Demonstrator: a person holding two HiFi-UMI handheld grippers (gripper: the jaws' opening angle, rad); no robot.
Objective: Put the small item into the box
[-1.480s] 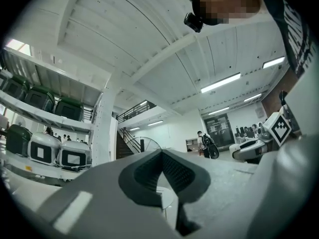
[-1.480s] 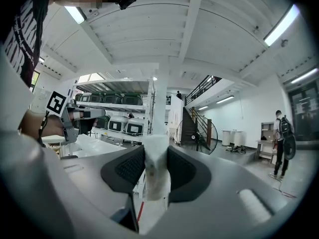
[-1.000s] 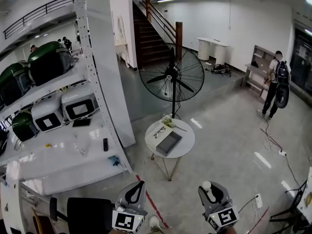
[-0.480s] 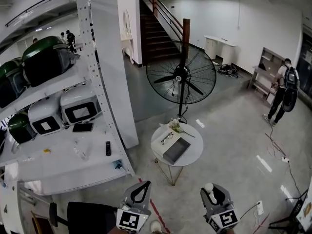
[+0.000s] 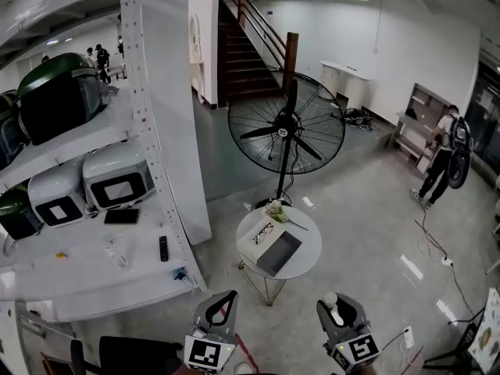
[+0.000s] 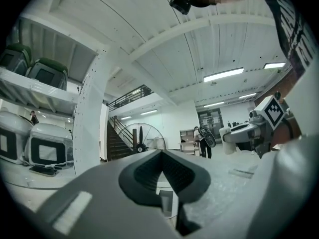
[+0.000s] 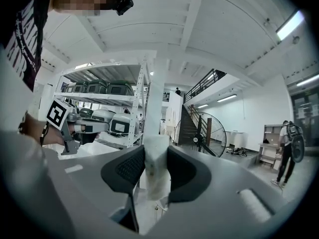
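Note:
The small item (image 5: 330, 296), a white rounded piece, is pinched in my right gripper (image 5: 337, 309) at the bottom of the head view. In the right gripper view the same white item (image 7: 154, 176) fills the gap between the dark pads of that gripper (image 7: 155, 151). A flat grey box (image 5: 279, 253) lies on a round white table (image 5: 301, 268) on the floor ahead, well beyond both grippers. My left gripper (image 5: 229, 297) is held beside the right one, and in its own view the left gripper (image 6: 162, 152) is shut with nothing in it.
A pair of glasses (image 5: 262, 233) and a small bunch of flowers (image 5: 275, 209) also lie on the table. A large standing fan (image 5: 287, 125) is behind it. White shelving (image 5: 101, 264) with appliances fills the left. A person (image 5: 444, 156) stands far right; cables trail on the floor.
The head view has shifted, so the table and fan sit a little lower and nearer in the picture. Both grippers keep their places and the right one still holds the item.

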